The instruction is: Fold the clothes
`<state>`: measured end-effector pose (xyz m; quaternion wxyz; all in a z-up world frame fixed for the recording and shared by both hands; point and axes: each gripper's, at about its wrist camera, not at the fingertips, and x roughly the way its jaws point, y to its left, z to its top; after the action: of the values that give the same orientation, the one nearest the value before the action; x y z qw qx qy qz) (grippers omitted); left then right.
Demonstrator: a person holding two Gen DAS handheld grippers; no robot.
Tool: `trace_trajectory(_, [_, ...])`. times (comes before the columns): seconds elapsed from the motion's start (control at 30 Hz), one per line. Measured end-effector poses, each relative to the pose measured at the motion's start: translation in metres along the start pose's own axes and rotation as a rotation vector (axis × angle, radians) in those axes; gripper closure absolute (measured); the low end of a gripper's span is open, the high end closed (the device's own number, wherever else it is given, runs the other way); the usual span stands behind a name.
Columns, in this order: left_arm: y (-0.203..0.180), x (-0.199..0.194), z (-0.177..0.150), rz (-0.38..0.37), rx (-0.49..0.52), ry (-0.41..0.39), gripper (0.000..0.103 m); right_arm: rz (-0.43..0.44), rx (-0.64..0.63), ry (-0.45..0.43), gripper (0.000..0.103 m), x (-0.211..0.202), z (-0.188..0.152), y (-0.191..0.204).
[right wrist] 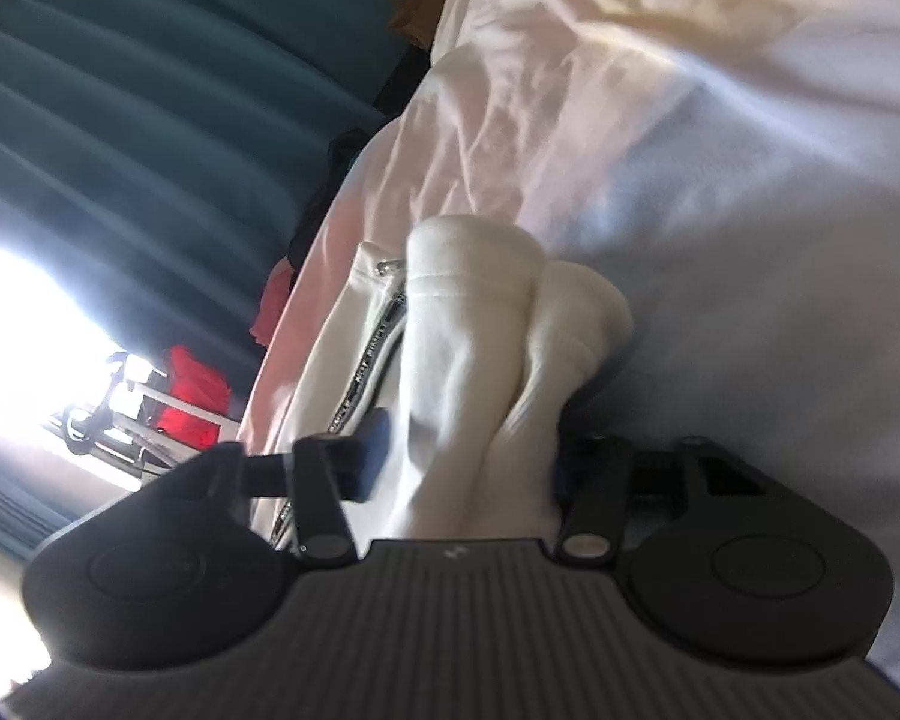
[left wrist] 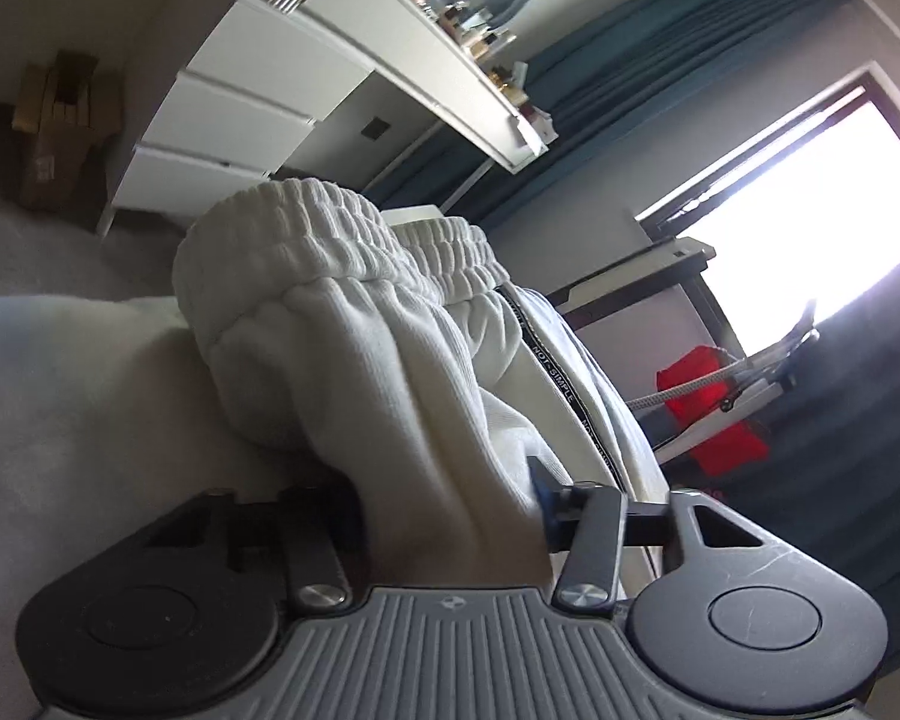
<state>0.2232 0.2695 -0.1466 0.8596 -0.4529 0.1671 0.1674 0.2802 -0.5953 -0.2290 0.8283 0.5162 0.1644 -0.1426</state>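
While both grippers clamp the white sweatpants (left wrist: 390, 360) above the bed (right wrist: 750, 180), left gripper (left wrist: 450, 516) at the waistband end, right gripper (right wrist: 468, 468) at the cuffs, a fold is probably under way; next, lay both ends together.

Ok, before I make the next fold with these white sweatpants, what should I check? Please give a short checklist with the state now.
1. Left gripper shut on the sweatpants: ok.
2. Right gripper shut on the leg cuffs: ok.
3. Elastic waistband layers together: ok.
4. Fabric flat between both grips: cannot tell.
5. Bed sheet smooth for landing: not ok, wrinkled.
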Motion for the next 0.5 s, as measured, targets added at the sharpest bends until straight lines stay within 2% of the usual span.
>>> trace_trajectory(0.03, [0.0, -0.002, 0.001, -0.009, -0.005, -0.006, 0.068, -0.011, -0.001, -0.01, 0.08, 0.0, 0.0, 0.0])
trace_trajectory(0.07, [0.0, -0.006, 0.003, -0.019, -0.02, -0.005, 0.076, -0.014, 0.004, -0.016, 0.085, 0.0, 0.0, 0.0])
trace_trajectory(0.13, [0.001, -0.016, 0.008, -0.037, -0.037, -0.007, 0.085, -0.016, 0.004, -0.028, 0.091, -0.002, 0.001, 0.0])
trace_trajectory(0.33, [0.002, -0.071, 0.021, -0.094, -0.085, -0.019, 0.09, 0.053, -0.059, -0.083, 0.093, -0.038, 0.013, 0.022])
trace_trajectory(0.5, [0.024, -0.129, 0.034, -0.134, -0.186, -0.023, 0.09, 0.035, -0.064, -0.075, 0.093, -0.087, 0.019, 0.024])
